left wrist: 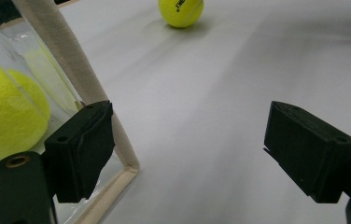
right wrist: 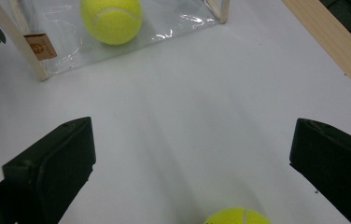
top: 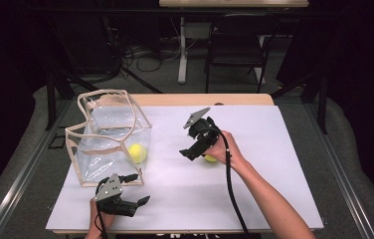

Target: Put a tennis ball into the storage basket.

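R gripper jaws wide apart over loose tennis ball, nothing held. L gripper also spread, by clear bag. Risk: off-centre pinch, ball squirts away.

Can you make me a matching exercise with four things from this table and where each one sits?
1. left gripper
2. right gripper
3. clear bag
4. loose tennis ball

a. open, above the loose ball
b. under the person's right hand
c. open, at the bag's near corner
d. holds a tennis ball

Pairs: 1-c, 2-a, 3-d, 4-b
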